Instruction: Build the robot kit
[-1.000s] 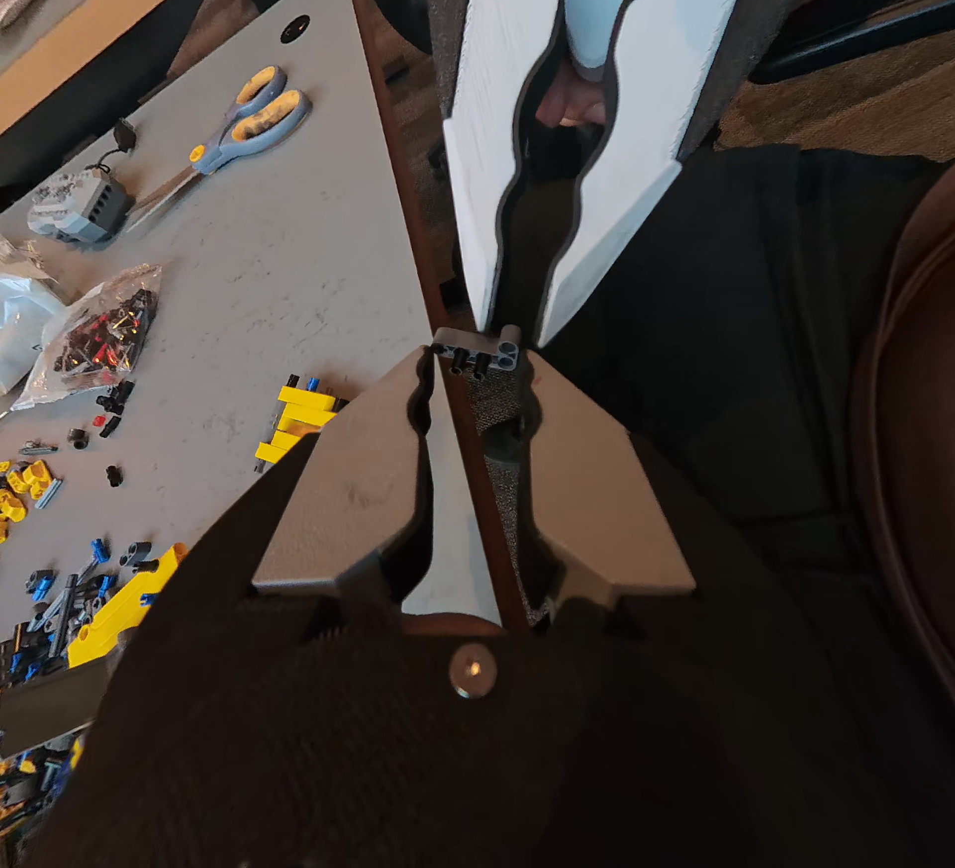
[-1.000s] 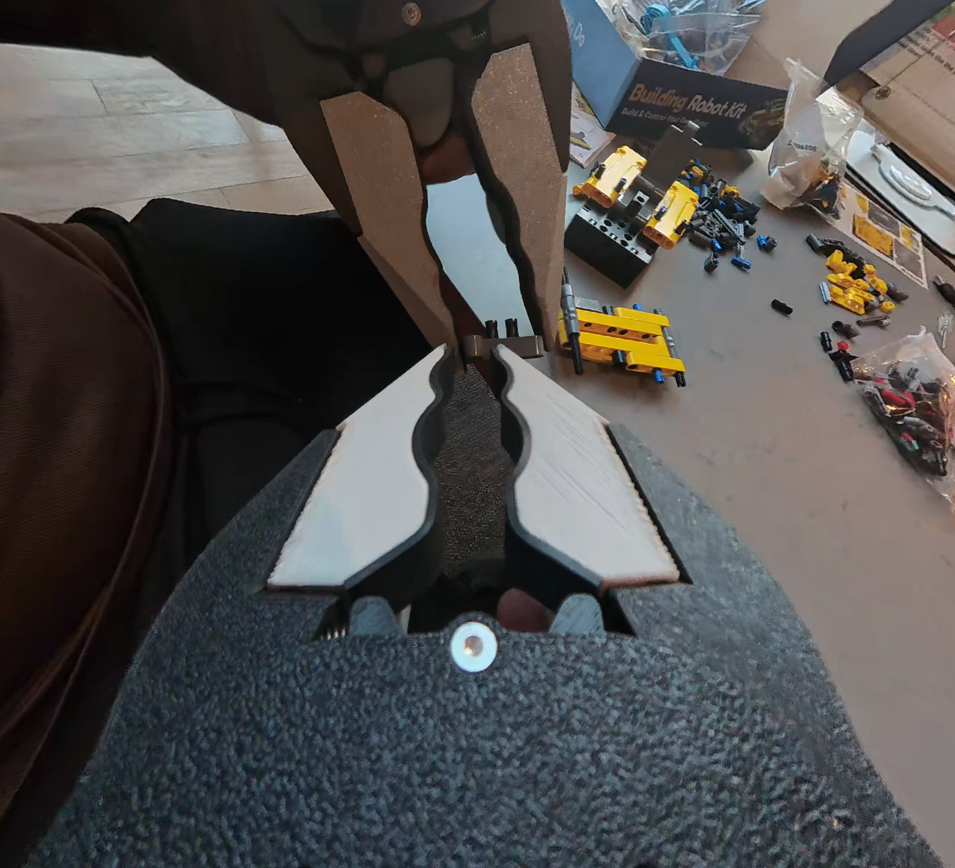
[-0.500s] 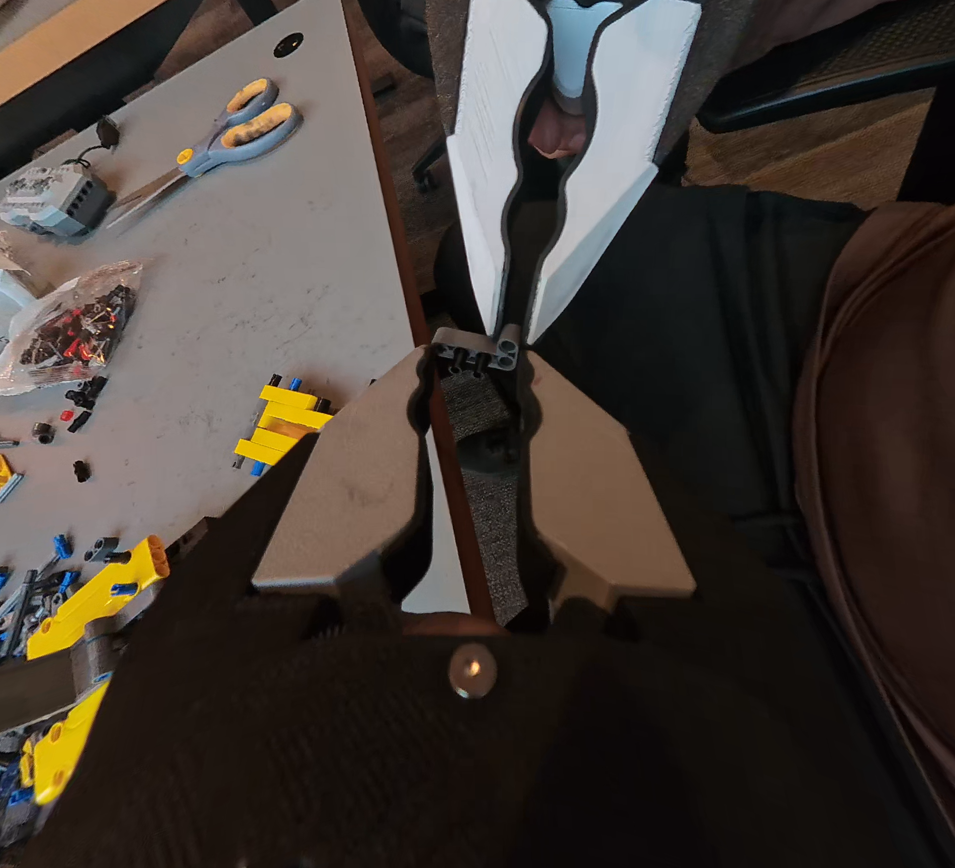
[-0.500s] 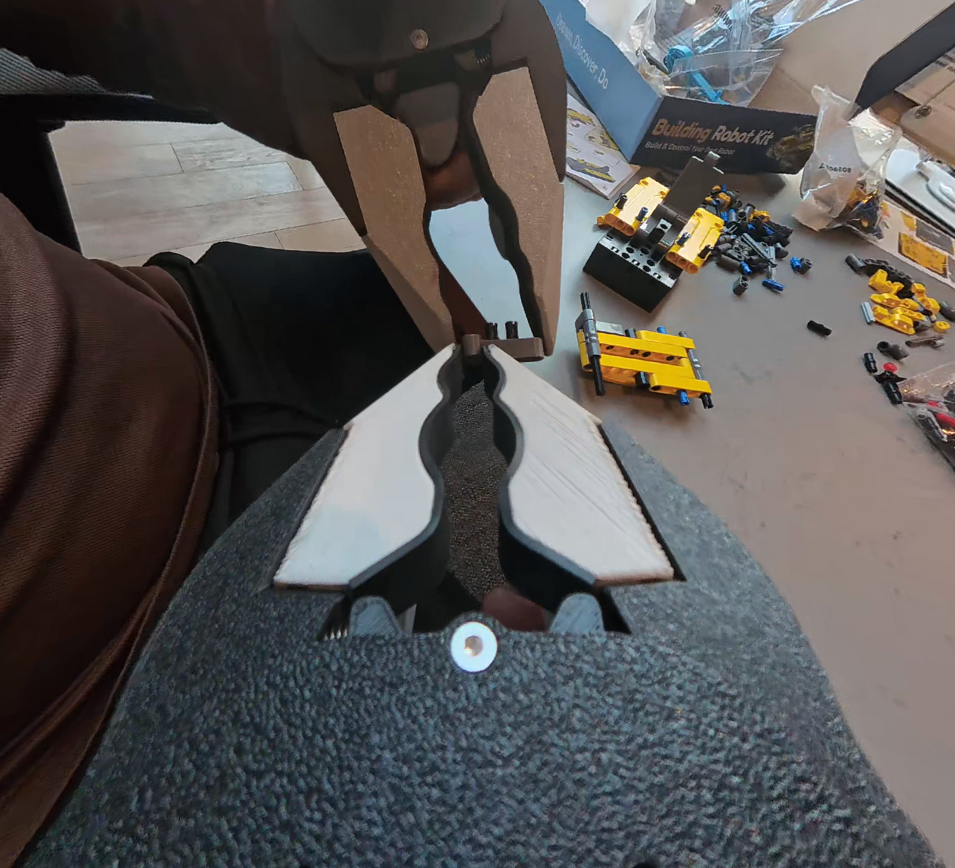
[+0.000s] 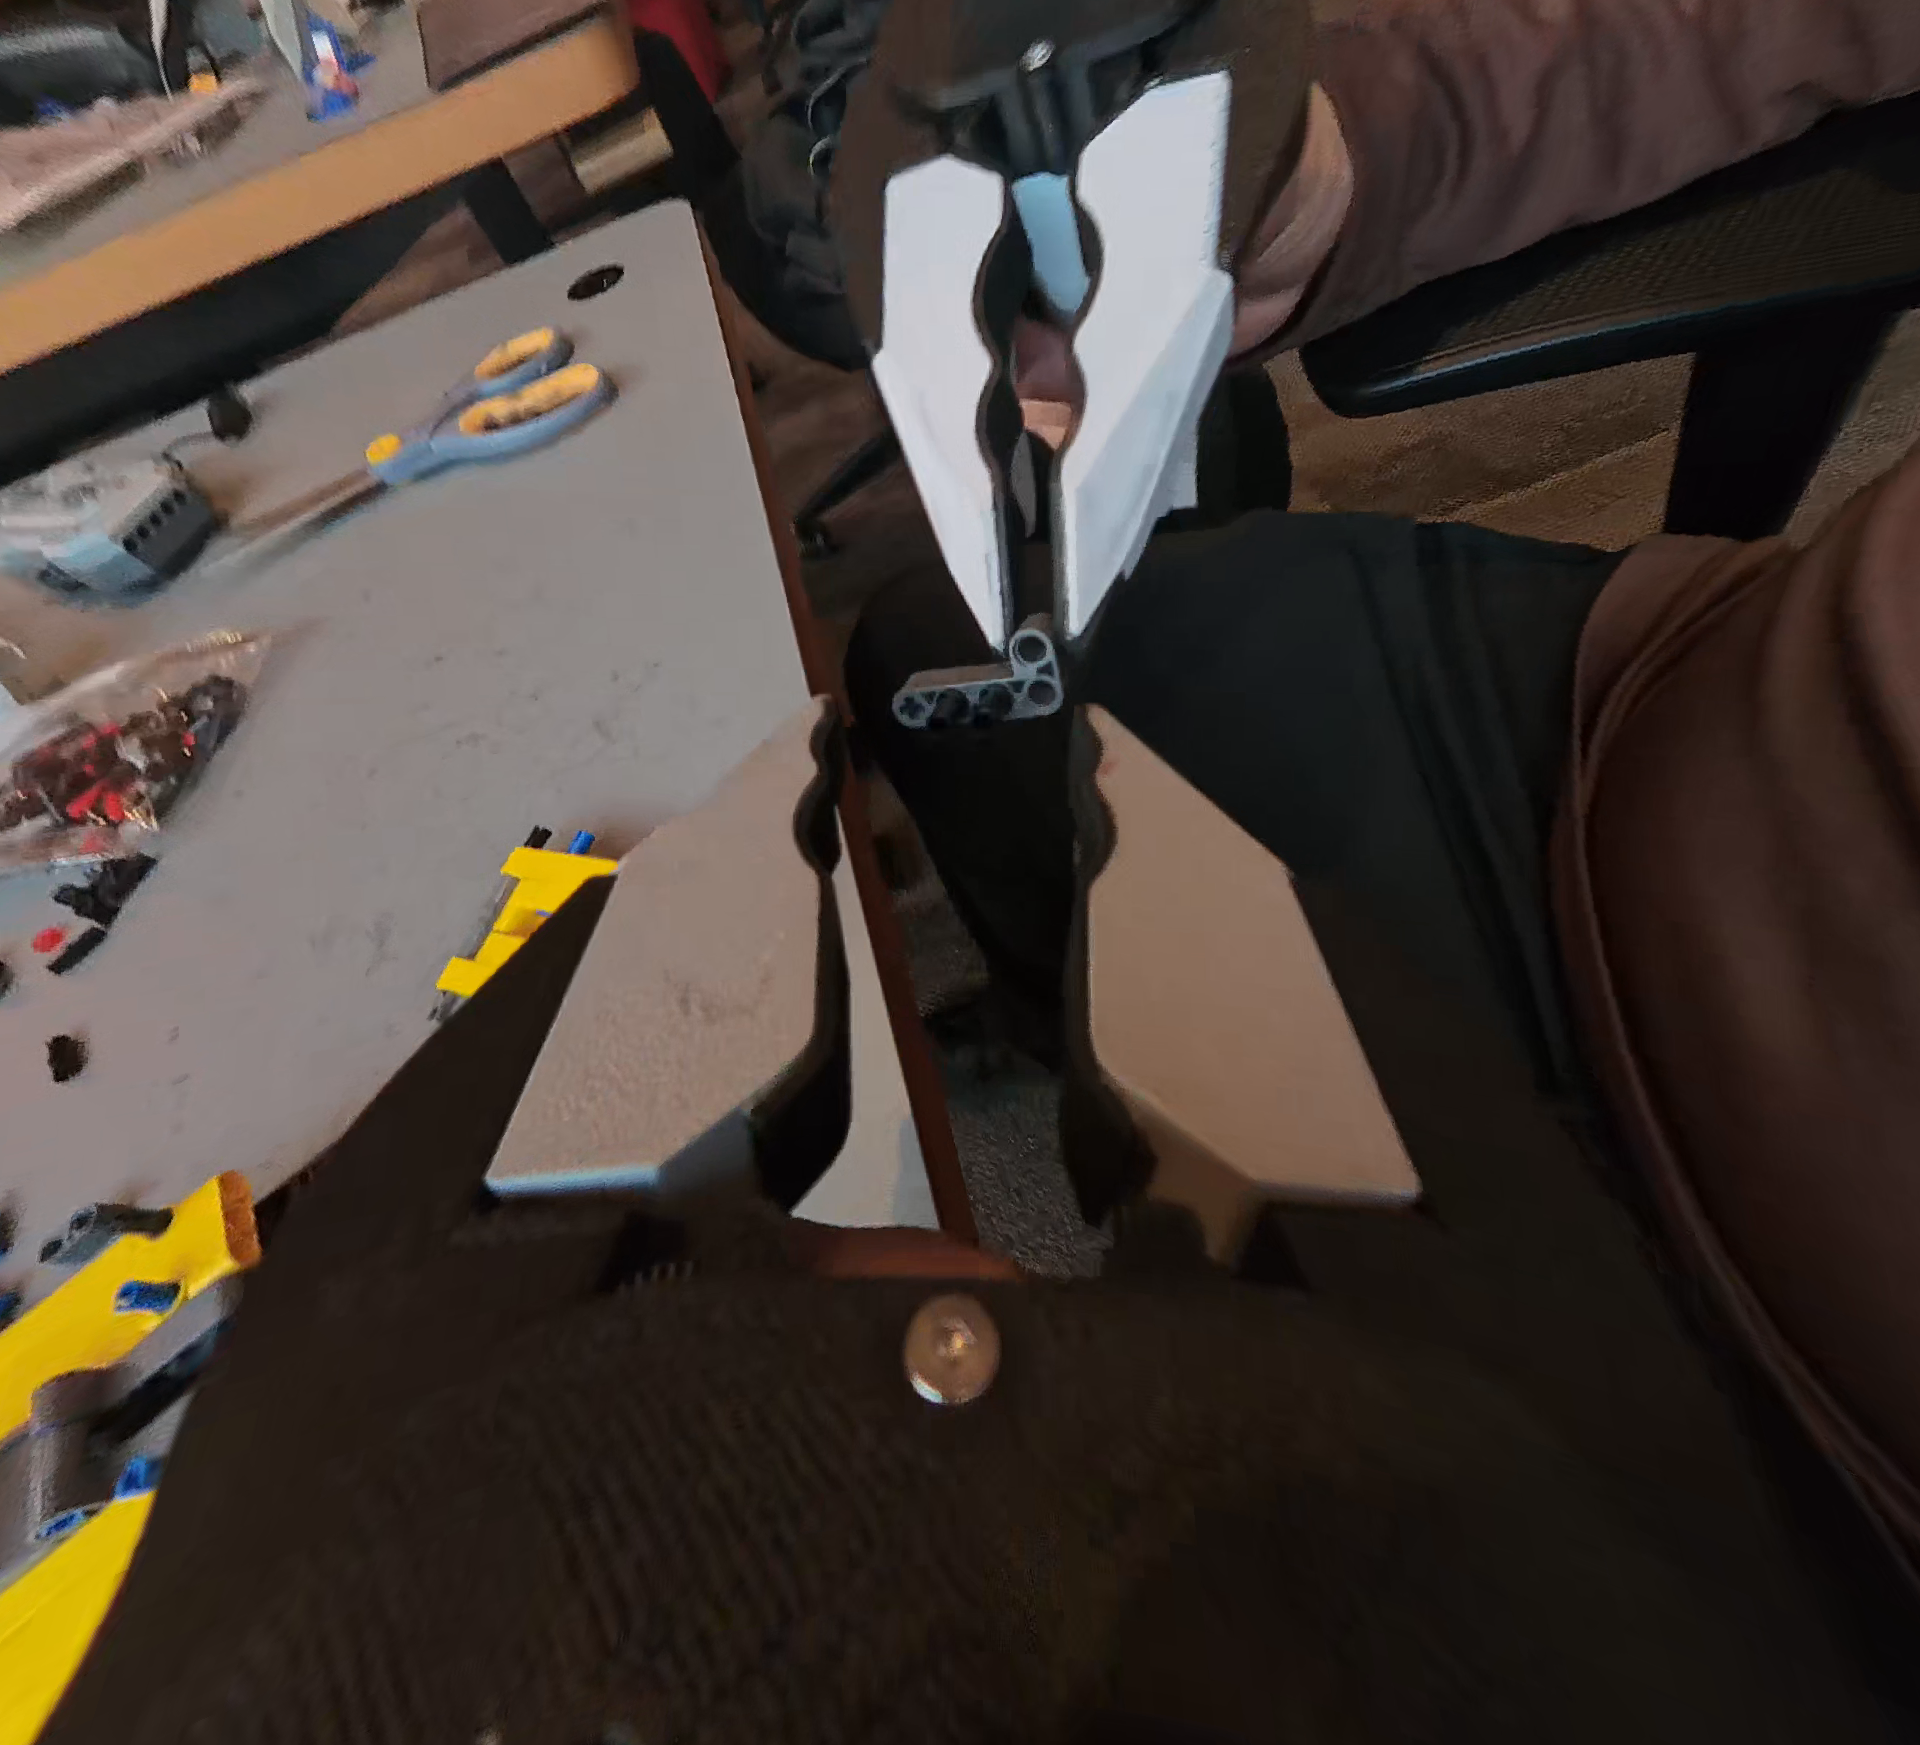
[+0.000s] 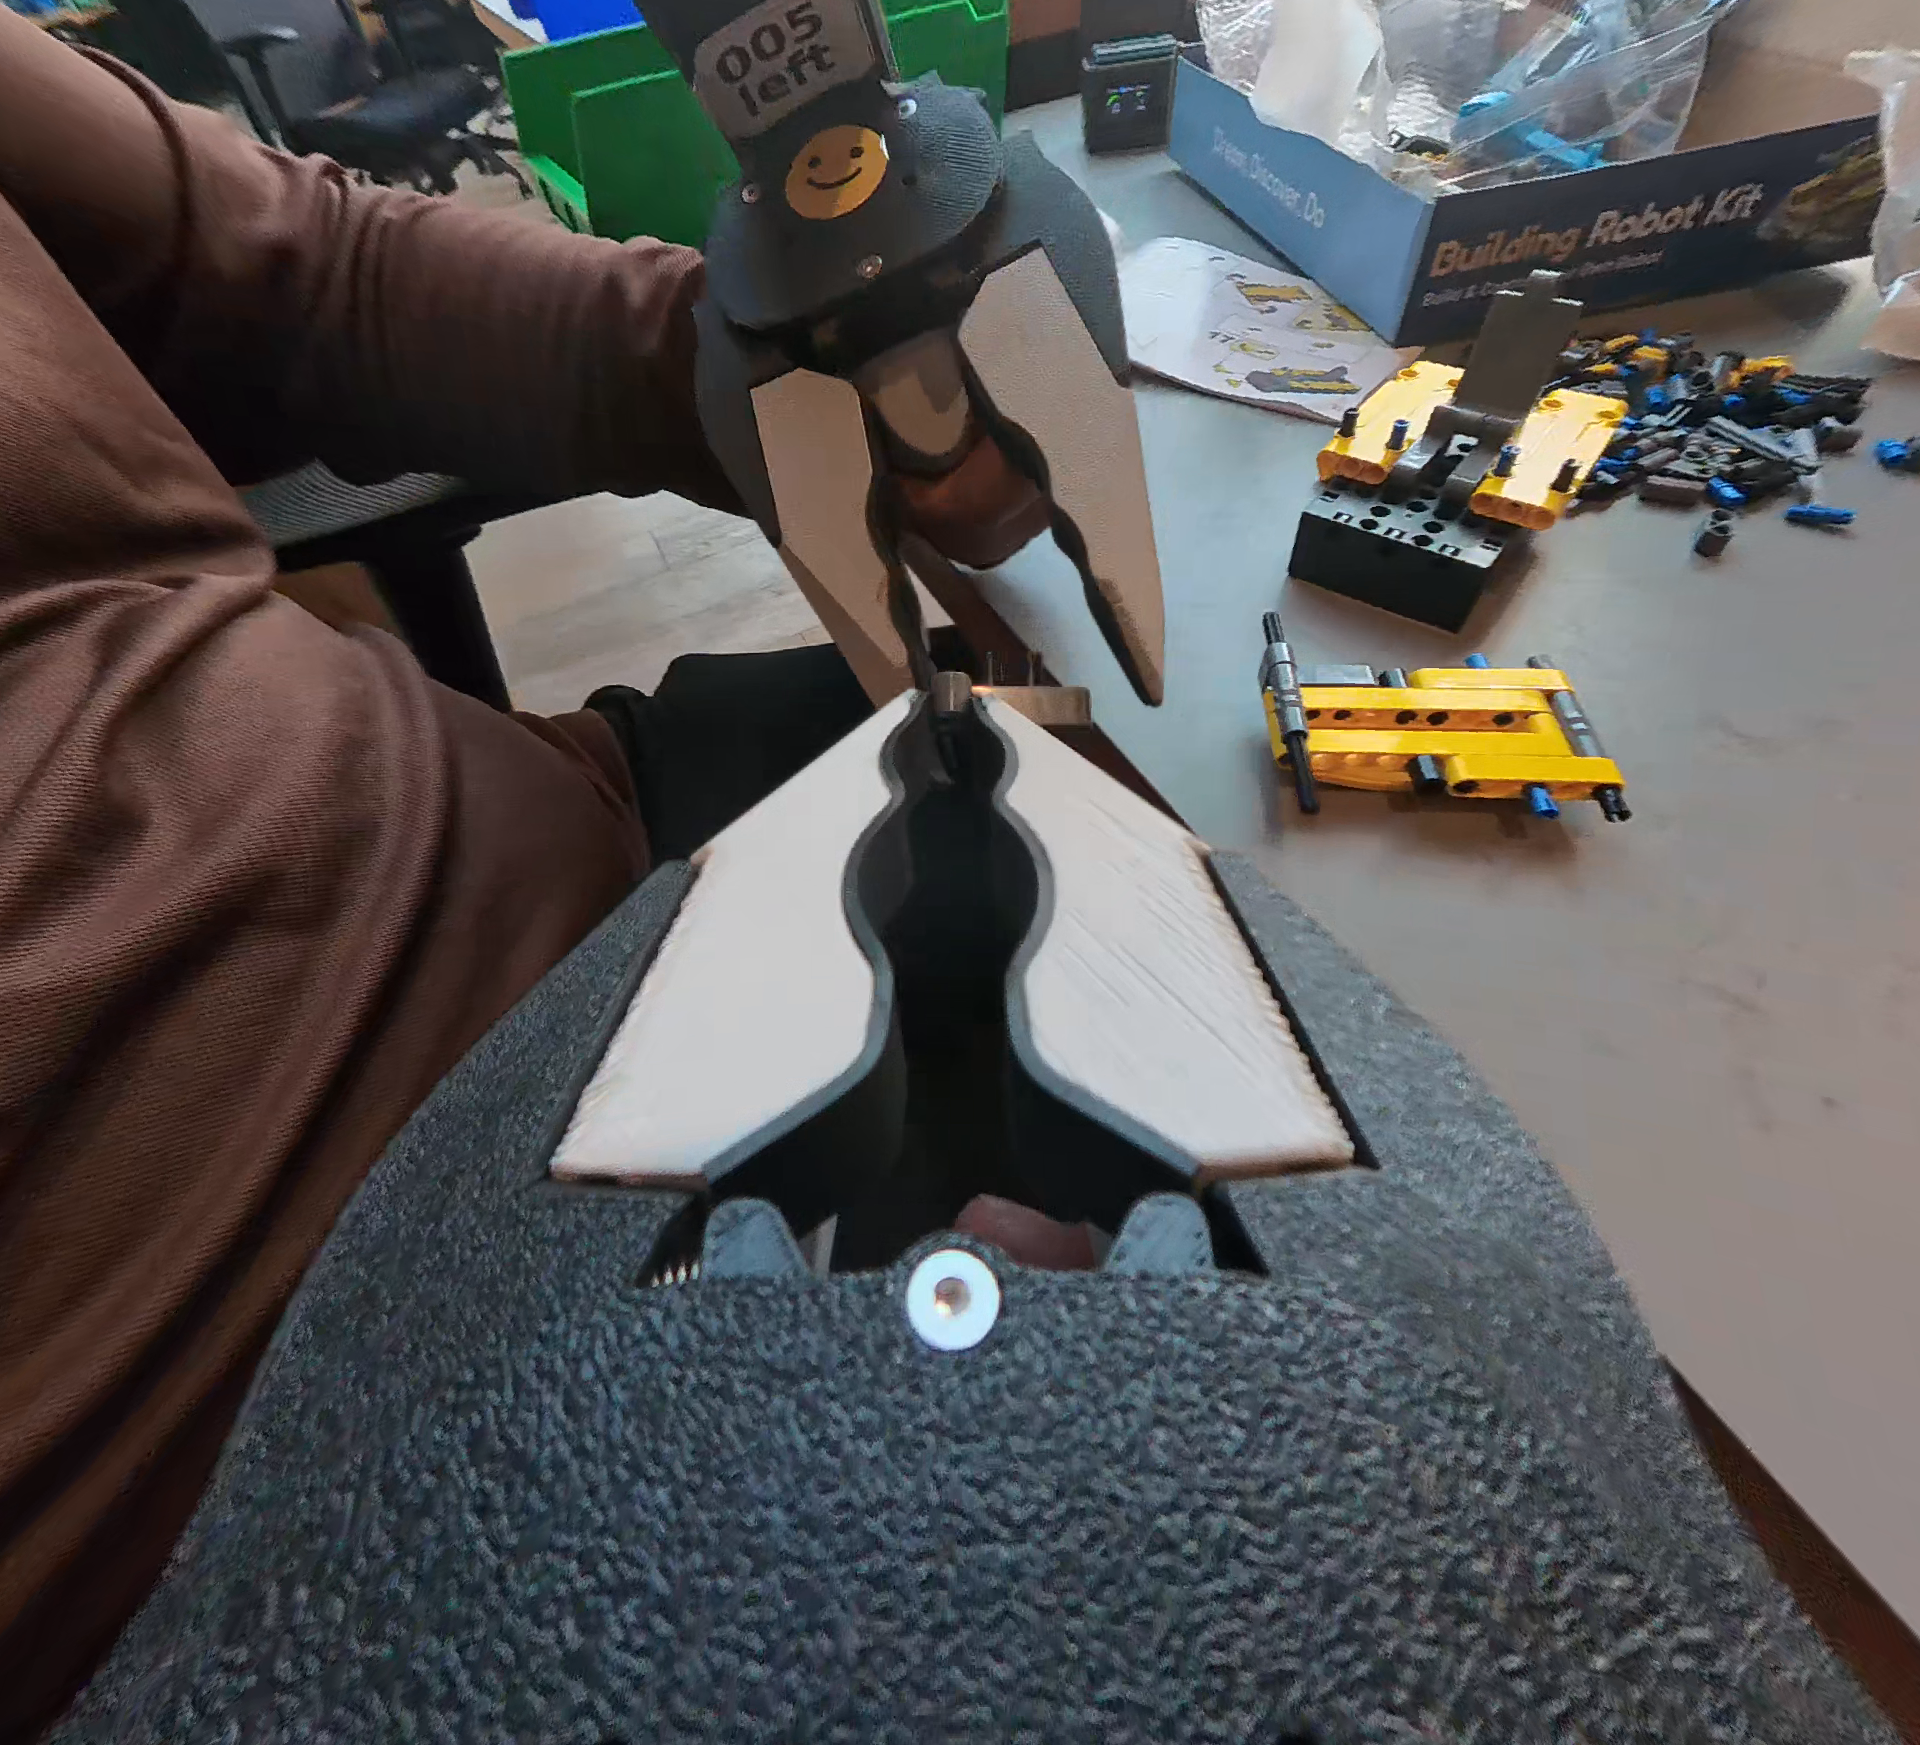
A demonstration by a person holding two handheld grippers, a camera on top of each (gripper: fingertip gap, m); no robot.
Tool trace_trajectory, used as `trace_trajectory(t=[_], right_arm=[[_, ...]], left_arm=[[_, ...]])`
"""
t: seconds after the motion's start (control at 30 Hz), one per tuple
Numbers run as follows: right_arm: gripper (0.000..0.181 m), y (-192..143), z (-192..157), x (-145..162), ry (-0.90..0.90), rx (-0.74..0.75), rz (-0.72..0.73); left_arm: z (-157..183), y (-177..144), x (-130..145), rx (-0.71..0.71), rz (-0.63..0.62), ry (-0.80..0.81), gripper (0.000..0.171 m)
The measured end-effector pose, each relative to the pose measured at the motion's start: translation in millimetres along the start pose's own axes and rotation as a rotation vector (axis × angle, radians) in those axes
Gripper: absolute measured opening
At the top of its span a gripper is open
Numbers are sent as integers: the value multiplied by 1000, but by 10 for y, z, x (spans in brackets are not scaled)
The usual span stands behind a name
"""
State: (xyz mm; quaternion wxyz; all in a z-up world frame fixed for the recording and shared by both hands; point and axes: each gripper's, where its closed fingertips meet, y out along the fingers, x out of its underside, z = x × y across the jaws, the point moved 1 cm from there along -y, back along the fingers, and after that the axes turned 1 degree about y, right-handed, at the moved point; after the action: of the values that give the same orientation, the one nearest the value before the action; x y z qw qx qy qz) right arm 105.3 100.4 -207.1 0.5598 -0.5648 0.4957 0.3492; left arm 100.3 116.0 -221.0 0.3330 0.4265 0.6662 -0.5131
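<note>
Right gripper: jaws pinched narrow on the short arm of a grey L-shaped beam, held in the air off the grey table's edge. Left gripper: jaws spread wide, tip to tip with the right. The beam sat just ahead of its tips, apparently not touching. A yellow beam assembly lay on the table to the right gripper's right, and scissors farther off to the left gripper's left.

From my left wrist view, the scissors and bagged parts on the bench were blurred; the yellow build ran off the edge. Loose pieces were too small to identify.
</note>
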Motion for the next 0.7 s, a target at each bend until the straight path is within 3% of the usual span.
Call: trace_trajectory(t=[0.3,0.7], right_arm=[[6,-7,-67,6,46,-65,10],[7,36,-27,37,-60,22,-16]], left_arm=[[79,7,-4,1,-9,76,21],[69,54,82,-39,-63,73,20]])
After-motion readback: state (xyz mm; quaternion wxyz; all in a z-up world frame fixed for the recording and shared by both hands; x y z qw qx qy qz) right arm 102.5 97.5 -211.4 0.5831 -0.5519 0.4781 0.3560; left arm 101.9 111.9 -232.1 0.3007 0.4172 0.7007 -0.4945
